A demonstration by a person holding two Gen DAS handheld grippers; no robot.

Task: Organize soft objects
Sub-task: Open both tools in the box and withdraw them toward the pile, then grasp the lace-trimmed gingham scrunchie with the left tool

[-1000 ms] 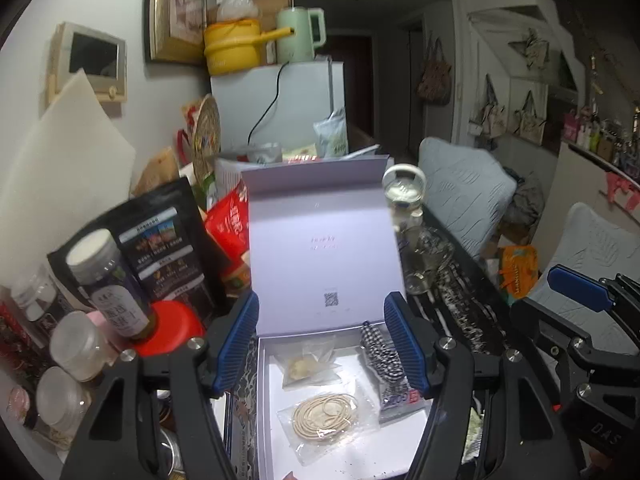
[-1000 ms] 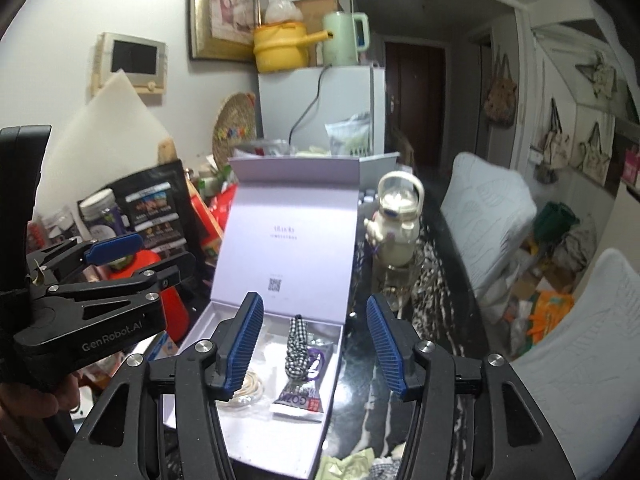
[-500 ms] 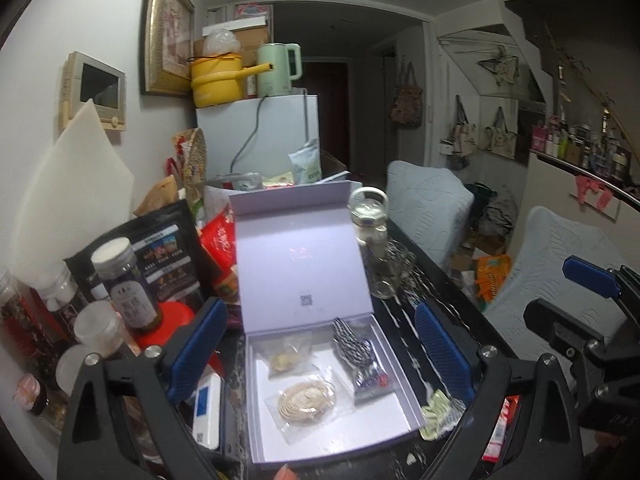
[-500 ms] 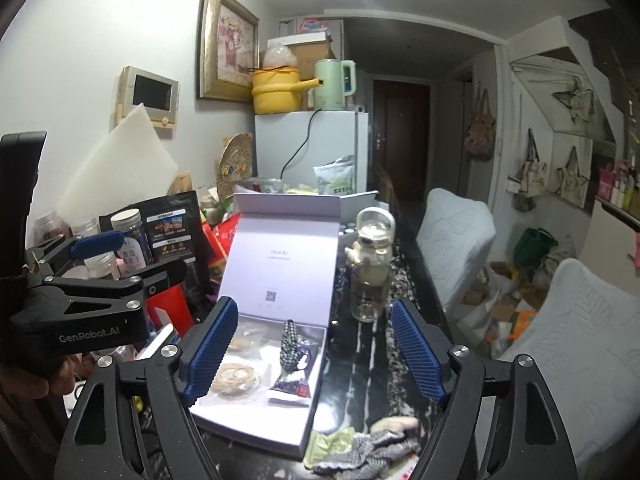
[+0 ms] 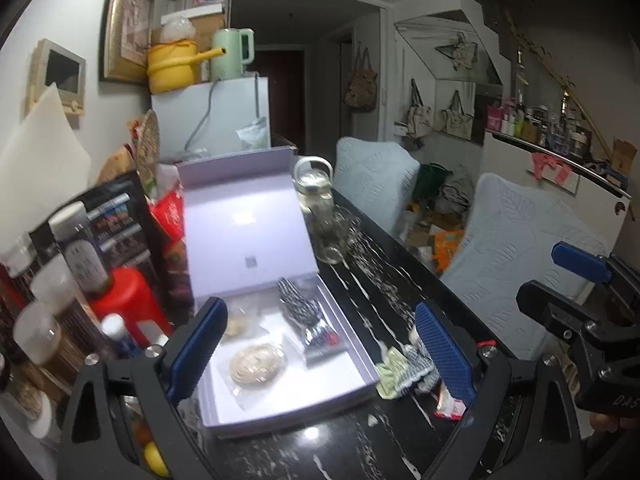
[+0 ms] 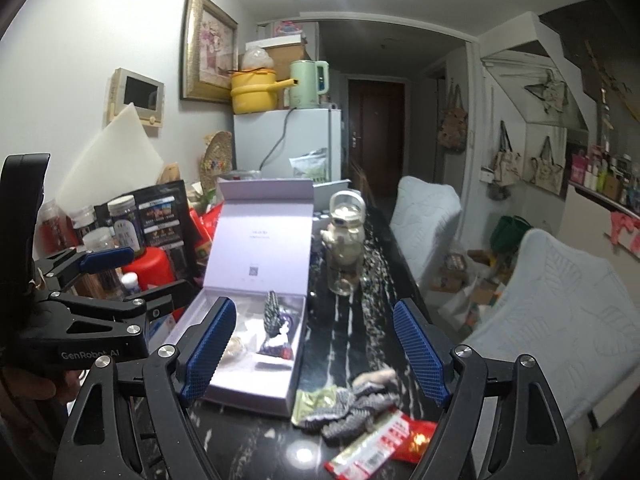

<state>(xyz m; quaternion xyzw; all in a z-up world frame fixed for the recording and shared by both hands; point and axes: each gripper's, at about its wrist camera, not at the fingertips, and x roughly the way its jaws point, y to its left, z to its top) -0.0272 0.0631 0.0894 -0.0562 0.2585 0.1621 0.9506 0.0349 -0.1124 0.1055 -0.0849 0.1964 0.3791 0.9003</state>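
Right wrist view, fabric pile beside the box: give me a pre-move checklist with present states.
1. Right gripper open, nothing between its fingers: ok.
2. Left gripper open, empty: ok.
3. Box lid up, interior reachable: ok.
4. Fabric pile on the table, outside the box, unobstructed: ok.
5. Red packet touches the pile; may get dragged along: not ok.
6. Free room in the box for the pile: cannot tell.

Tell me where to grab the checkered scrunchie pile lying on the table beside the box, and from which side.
Probably pinch the bunched middle of the checkered scrunchie pile from above with the right gripper, whose jaws are open and empty. It lies flat and loose on the dark table, with the box wall on one side and a red packet on the other.
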